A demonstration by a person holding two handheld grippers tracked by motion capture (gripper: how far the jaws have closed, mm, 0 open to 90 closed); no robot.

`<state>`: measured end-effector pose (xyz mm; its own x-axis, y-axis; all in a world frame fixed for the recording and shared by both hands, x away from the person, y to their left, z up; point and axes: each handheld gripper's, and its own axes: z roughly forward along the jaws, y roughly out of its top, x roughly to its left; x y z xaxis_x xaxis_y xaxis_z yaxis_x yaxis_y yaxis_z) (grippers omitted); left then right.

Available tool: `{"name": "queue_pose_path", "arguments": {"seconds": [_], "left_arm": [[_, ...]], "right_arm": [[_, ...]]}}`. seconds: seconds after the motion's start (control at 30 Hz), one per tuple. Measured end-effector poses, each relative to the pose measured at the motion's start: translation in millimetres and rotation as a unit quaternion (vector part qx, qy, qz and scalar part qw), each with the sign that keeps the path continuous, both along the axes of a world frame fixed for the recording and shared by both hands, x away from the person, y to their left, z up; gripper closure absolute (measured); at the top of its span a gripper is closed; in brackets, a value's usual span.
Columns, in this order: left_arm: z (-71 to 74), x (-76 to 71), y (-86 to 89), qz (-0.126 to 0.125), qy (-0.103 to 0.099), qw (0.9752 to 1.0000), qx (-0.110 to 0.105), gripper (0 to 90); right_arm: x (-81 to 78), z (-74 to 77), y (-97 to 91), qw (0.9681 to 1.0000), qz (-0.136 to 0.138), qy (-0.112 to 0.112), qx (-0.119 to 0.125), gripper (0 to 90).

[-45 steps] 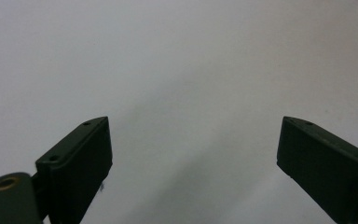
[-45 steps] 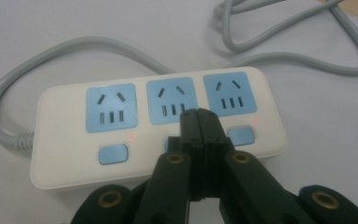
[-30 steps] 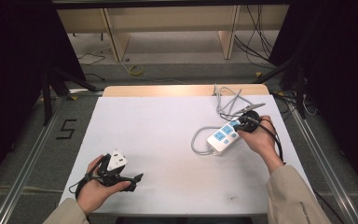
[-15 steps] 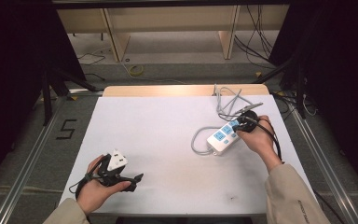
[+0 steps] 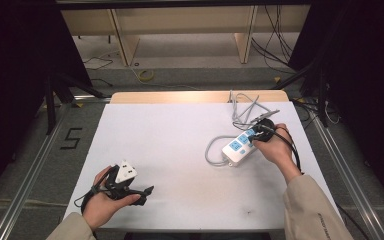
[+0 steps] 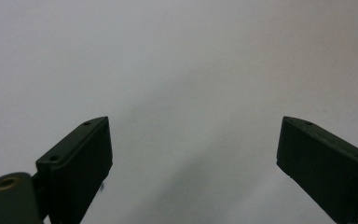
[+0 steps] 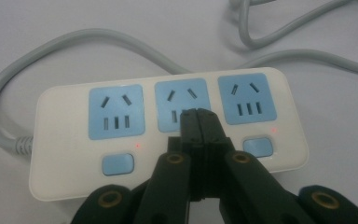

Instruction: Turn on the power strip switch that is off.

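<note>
A white power strip (image 5: pixel 239 148) with three blue sockets lies at about three o'clock on the white table (image 5: pixel 180 135), its grey cable (image 5: pixel 211 152) looping off its end. The right gripper (image 7: pixel 199 113), jaws pressed together, rests over the middle socket, perhaps touching it. At seven o'clock the left gripper (image 5: pixel 147 190) hangs just above bare tabletop, jaws wide apart with nothing between them

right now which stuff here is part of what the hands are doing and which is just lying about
In the job:
- white power strip, three blue sockets
- its grey cord
- right hand-held gripper, jaws shut, tips over the middle socket area

Just lying about:
- left hand-held gripper, open, resting on the white table
- loose grey cables at the table's far edge
</note>
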<state>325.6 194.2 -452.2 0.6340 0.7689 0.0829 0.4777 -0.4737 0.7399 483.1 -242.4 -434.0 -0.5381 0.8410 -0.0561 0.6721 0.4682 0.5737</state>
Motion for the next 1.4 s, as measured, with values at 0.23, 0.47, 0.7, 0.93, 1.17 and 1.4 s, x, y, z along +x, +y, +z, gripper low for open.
{"name": "queue_pose_path", "arguments": {"seconds": [0.23, 0.47, 0.7, 0.93, 1.17, 1.4], "left_arm": [[0.0, -0.1, -0.3, 0.000, 0.001, 1.0000, 0.000, 10.1], [0.2, -0.1, -0.2, -0.002, 0.003, 1.0000, 0.002, 10.2], [0.3, -0.1, -0.3, -0.003, 0.003, 1.0000, 0.002, 10.2], [0.0, 0.0, -0.4, -0.001, 0.002, 1.0000, 0.000, 10.2], [0.3, -0.2, -0.3, -0.002, 0.003, 1.0000, 0.002, 10.3], [0.3, -0.3, -0.3, -0.003, 0.003, 1.0000, 0.003, 10.3]], "right_arm": [[0.4, -1.5, 0.9, 1.0000, 0.003, 0.006, -0.006, 90.0], [0.6, -2.2, 1.2, 0.9999, 0.005, 0.010, -0.010, 90.0], [0.7, -3.0, 1.4, 0.9998, 0.006, 0.011, -0.013, 90.0], [1.6, -4.0, 2.2, 0.9997, 0.008, 0.013, -0.016, 90.0], [0.9, -4.1, 4.0, 0.9997, 0.007, 0.015, -0.021, 90.0], [1.0, -4.9, 2.9, 0.9997, 0.003, 0.017, -0.015, 90.0]]}}
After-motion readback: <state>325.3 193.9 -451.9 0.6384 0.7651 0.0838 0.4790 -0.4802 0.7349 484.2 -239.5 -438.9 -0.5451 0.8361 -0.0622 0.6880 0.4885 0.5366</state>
